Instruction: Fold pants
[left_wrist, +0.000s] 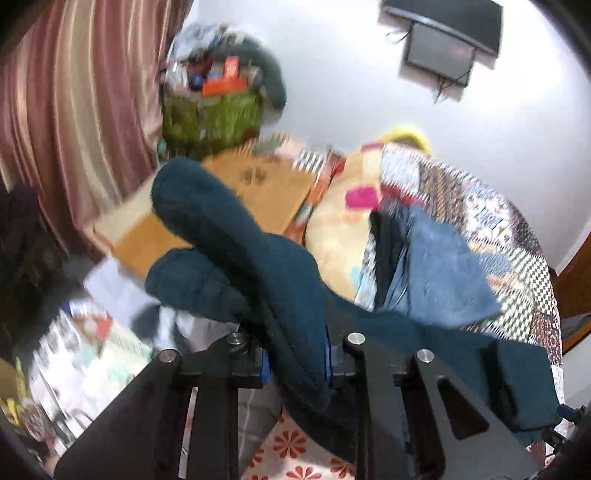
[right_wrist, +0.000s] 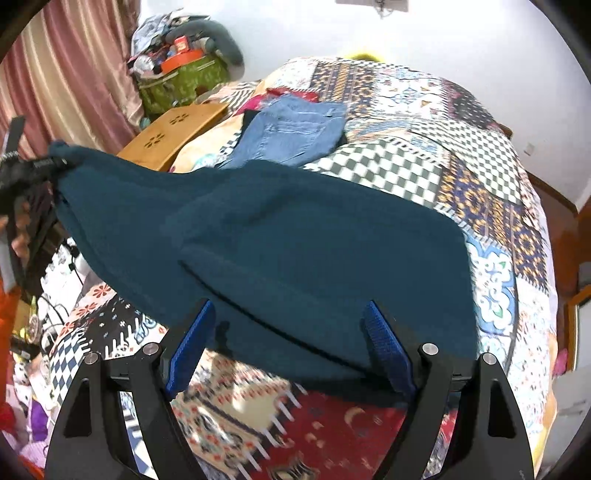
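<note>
Dark teal fleece pants (right_wrist: 288, 236) hang stretched over the patchwork bed. My left gripper (left_wrist: 295, 365) is shut on one end of the pants (left_wrist: 266, 266); the cloth bunches between its blue pads and flops forward in two lobes. It also shows in the right wrist view (right_wrist: 44, 166) at the far left, pinching the cloth's corner. My right gripper (right_wrist: 288, 347) is open, its blue pads (right_wrist: 192, 343) wide apart, with the pants' near edge lying just in front of and between them.
Folded blue jeans (right_wrist: 295, 129) lie on the patchwork quilt (right_wrist: 480, 177) beyond the pants. A wooden lap table (right_wrist: 173, 133) and a green bag full of clutter (right_wrist: 181, 81) stand at the back left by the striped curtain (right_wrist: 66, 74). Clutter lies at the left of the bed.
</note>
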